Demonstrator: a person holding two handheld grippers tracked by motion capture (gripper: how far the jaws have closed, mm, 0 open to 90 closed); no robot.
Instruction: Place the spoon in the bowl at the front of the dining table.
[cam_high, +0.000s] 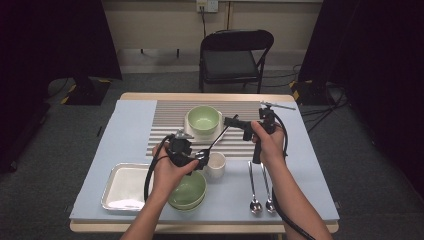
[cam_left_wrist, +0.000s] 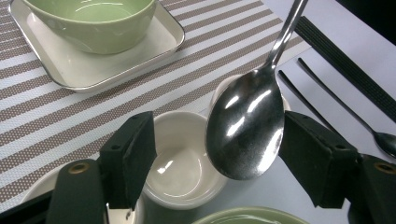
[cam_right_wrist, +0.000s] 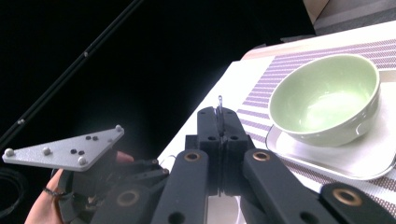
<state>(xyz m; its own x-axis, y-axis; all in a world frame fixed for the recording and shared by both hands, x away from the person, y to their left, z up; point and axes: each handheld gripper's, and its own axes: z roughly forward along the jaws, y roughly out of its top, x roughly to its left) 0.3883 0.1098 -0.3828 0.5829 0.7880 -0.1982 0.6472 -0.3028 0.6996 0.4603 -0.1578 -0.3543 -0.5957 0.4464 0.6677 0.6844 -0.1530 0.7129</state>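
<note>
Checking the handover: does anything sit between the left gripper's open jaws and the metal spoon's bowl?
Nothing visible does. The shiny metal spoon hangs between the left gripper jaws, above the small white ceramic cup; the right gripper holds its handle.

A shiny silver spoon (cam_left_wrist: 245, 128) is seen over a white cup (cam_left_wrist: 180, 163); pale green bowls (cam_left_wrist: 91, 21) and a brown-and-white striped mat (cam_left_wrist: 42, 121) are shown.

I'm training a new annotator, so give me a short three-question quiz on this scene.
1. True or false: the right gripper is shut on the handle of the shiny metal spoon.
2. That spoon's bowl hangs between the left gripper's open jaws above: A small white cup, B steel tray, C folding chair?
3. How many more spoons lie on the blue mat?
Key: 1 true; 2 A; 3 two.
</note>
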